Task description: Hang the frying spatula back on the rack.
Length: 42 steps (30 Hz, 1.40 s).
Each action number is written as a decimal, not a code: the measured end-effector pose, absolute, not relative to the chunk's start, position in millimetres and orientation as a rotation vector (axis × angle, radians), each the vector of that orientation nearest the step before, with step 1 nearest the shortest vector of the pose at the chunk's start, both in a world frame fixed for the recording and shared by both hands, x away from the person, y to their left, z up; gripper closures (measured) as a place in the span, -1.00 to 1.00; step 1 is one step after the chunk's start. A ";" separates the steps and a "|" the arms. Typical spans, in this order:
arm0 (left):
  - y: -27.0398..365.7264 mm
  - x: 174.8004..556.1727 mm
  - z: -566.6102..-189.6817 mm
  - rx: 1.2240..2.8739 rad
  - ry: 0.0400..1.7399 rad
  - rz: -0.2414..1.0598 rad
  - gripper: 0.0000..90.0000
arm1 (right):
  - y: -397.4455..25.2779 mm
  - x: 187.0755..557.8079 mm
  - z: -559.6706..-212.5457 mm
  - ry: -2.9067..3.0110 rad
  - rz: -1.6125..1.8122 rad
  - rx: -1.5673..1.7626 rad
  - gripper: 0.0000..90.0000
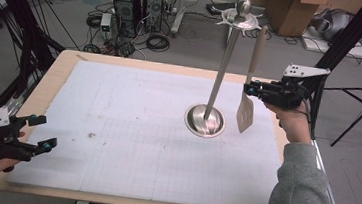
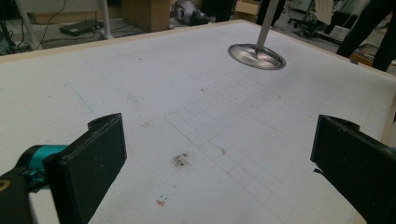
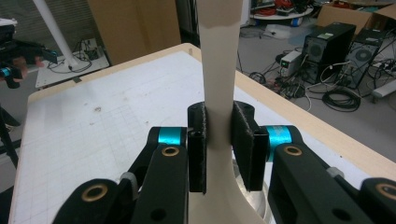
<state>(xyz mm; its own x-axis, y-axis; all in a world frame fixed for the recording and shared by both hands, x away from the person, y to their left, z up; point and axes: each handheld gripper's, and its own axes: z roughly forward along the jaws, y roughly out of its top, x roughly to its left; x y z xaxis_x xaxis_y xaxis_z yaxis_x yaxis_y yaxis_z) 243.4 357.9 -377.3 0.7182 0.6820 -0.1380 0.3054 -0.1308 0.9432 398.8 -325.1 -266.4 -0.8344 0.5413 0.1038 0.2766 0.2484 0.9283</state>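
A steel utensil stand (image 1: 223,61) rises from a round base (image 1: 205,120) on the white mat, with a hooked crown and ball at its top (image 1: 242,15). A cream spatula (image 1: 246,108) hangs upright beside it, blade down just right of the base. My right gripper (image 1: 248,90) is shut on the spatula's neck; in the right gripper view its jaws pinch the cream neck (image 3: 218,88). My left gripper (image 1: 40,131) stands open near the table's front left corner with nothing between its jaws. In the left gripper view the stand's base (image 2: 256,56) lies far ahead.
A white gridded mat (image 1: 131,127) covers the wooden table (image 1: 61,68), with small stains near its middle left (image 1: 91,135). Computer towers (image 1: 137,2), cables and cardboard boxes (image 1: 288,9) sit on the floor beyond the far edge. Black tripod legs stand at both sides.
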 end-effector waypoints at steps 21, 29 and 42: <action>359.7 240.7 -377.2 1.723 0.795 0.395 -0.91 | -320.5 400.3 -265.5 2.210 1.645 0.751 0.38; 358.1 243.0 -377.9 1.722 0.794 0.392 -0.91 | -317.3 394.6 -264.4 2.217 1.599 0.726 -0.13; 355.3 250.4 -376.9 1.696 0.780 0.401 -0.91 | -310.2 387.3 -271.2 2.170 1.575 0.767 -0.64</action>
